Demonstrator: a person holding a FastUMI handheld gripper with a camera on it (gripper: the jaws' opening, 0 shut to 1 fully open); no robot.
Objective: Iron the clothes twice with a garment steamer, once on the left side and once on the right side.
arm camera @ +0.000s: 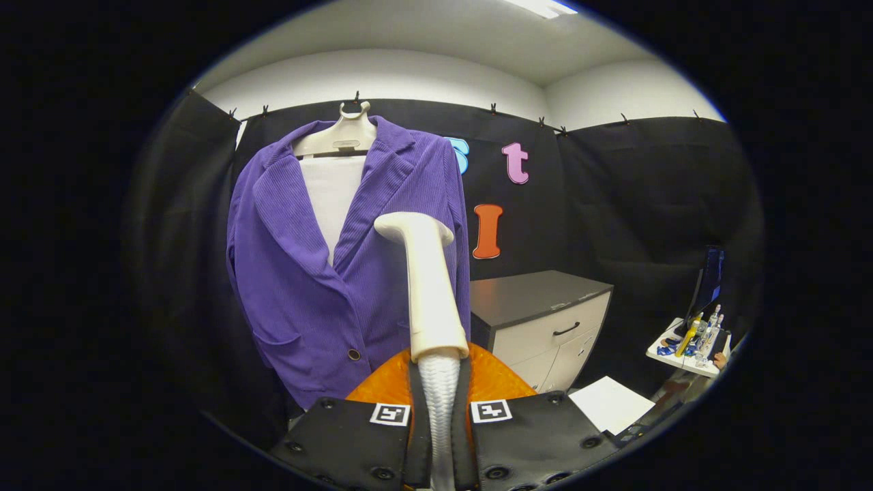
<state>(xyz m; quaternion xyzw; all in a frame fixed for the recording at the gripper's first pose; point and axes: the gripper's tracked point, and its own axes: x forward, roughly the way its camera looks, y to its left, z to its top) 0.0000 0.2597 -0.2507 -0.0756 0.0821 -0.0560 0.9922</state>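
Black cloth walls the booth, where a purple jacket (320, 273) hangs on a pale hanger (339, 136). Just before its right panel stands the steamer head (426, 286), upright, its braided hose clenched between the claw (440, 409) fingers. Beyond sits a grey-topped cabinet (545, 320).

grey-topped cabinet (525, 294), top bare; small white table (682, 358) with perhaps bottles (690, 334)

1. My gripper (440, 416) fingers, closed on the steamer's white braided hose (438, 395), hide its lower run.
2. The cream steamer wand (428, 286) hides part of the purple corduroy jacket (300, 273).
3. Small items on the white side table (689, 358) are too tiny to identify.
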